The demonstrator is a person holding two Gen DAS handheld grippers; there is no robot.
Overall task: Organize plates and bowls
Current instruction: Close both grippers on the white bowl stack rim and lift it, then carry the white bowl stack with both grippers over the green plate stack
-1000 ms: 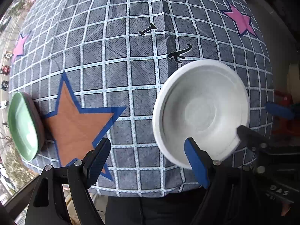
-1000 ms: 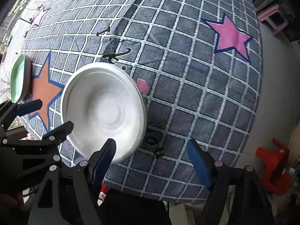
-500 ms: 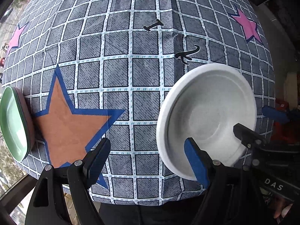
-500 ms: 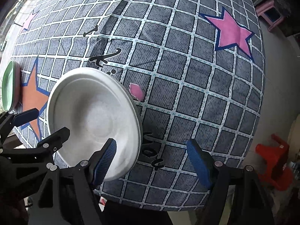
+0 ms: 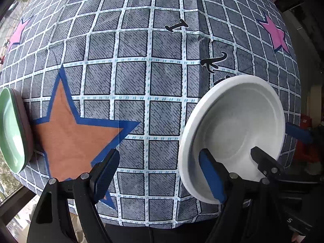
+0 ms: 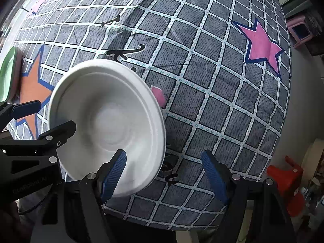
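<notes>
A white bowl (image 5: 235,133) sits near the table's front edge; it also shows in the right wrist view (image 6: 105,121). A green plate (image 5: 12,129) lies at the far left edge, seen again in the right wrist view (image 6: 8,75). My left gripper (image 5: 160,174) is open and empty, its right finger in front of the bowl's left rim. My right gripper (image 6: 164,174) is open and empty, its left finger in front of the bowl's right rim. Both hover at the bowl from either side.
The table wears a grey checked cloth (image 5: 133,75) with an orange star (image 5: 68,133) and a pink star (image 6: 261,44). A red stool (image 6: 287,182) and a pink stool (image 6: 301,32) stand on the floor to the right.
Both grippers have moved forward and closer to the table, so the bowl looks larger. The bowl and the green plate have not moved. Both jaws stay open.
</notes>
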